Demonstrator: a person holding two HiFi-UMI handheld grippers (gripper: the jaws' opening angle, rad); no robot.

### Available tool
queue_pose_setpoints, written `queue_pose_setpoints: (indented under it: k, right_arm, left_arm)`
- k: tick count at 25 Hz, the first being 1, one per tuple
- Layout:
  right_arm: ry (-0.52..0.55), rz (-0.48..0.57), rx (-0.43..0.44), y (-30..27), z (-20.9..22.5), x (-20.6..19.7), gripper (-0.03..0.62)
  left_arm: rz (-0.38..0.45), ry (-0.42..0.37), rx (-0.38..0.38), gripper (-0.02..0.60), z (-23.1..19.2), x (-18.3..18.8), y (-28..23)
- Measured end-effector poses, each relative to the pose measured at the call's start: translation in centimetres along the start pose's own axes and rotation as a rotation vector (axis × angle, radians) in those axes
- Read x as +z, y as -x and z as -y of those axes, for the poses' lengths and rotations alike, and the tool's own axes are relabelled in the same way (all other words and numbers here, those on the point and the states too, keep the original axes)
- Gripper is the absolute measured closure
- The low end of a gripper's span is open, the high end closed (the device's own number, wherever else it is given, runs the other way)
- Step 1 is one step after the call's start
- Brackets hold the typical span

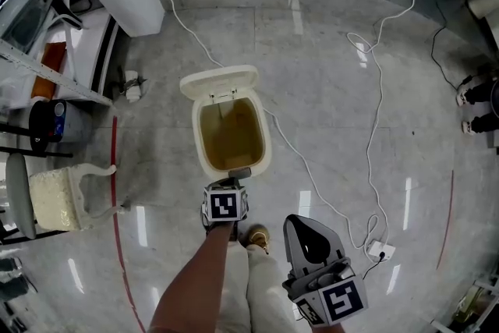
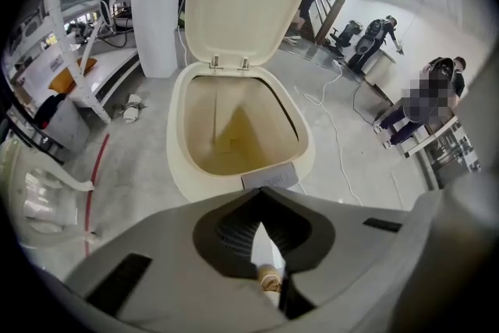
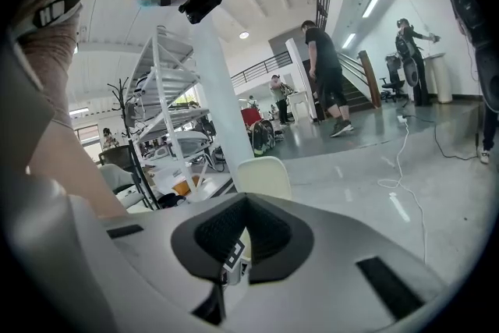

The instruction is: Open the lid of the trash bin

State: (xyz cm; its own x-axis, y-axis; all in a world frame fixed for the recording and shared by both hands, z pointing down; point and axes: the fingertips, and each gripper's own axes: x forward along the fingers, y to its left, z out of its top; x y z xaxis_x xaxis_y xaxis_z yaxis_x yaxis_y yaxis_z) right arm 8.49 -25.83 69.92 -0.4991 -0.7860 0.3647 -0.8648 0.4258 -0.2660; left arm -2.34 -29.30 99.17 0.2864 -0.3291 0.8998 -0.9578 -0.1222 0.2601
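Cream plastic trash bin (image 1: 199, 146), lid (image 1: 220, 82) upright; its grey front tab (image 2: 269, 177), probably the release, sits just ahead of left gripper (image 2: 261, 195), jaws pressed together; right gripper (image 3: 245, 199), jaws likewise together, idles.

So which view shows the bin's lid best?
The left gripper view: the lid stands open, with its inner face and hinges plain. The head view shows it foreshortened from above; the right gripper view shows only its rounded top.

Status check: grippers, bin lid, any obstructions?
Left gripper shut, empty, at bin front. Right gripper shut, empty, clear of bin. Lid up, bin open. Nothing blocking.
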Motion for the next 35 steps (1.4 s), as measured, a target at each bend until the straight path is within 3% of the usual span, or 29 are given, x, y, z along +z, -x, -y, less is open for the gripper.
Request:
queue_pose_setpoints:
  k: [6, 12, 23, 26, 30, 35]
  right_arm:
    - [-0.012, 0.02, -0.022, 0.5, 0.0, 2.0, 0.559]
    - [0.013, 0.046, 0.007, 0.6, -2.0, 5.4, 0.559]
    - [0.071, 0.077, 0.028, 4.7, -5.6, 14.6, 0.559]
    - [0.077, 0.075, 0.065, 6.3, -7.1, 15.6, 0.559]
    - [0.072, 0.062, 0.085, 7.7, -8.7, 17.3, 0.559]
    - [0.054, 0.064, 0.113, 9.4, -10.1, 18.3, 0.559]
  left_arm:
    - [-0.034, 0.004, 0.01, 0.591, 0.1, -0.4, 1.4]
    - [-0.037, 0.003, -0.004, 0.591, 0.7, 1.5, 4.9]
    - [0.003, 0.017, -0.038, 0.591, 2.2, 7.4, 17.6]
    - [0.044, 0.004, -0.027, 0.591, 2.5, 8.8, 20.8]
    - [0.018, -0.005, -0.049, 0.591, 3.3, 9.2, 24.5]
    - [0.095, -0.016, -0.062, 0.591, 4.0, 12.1, 29.8]
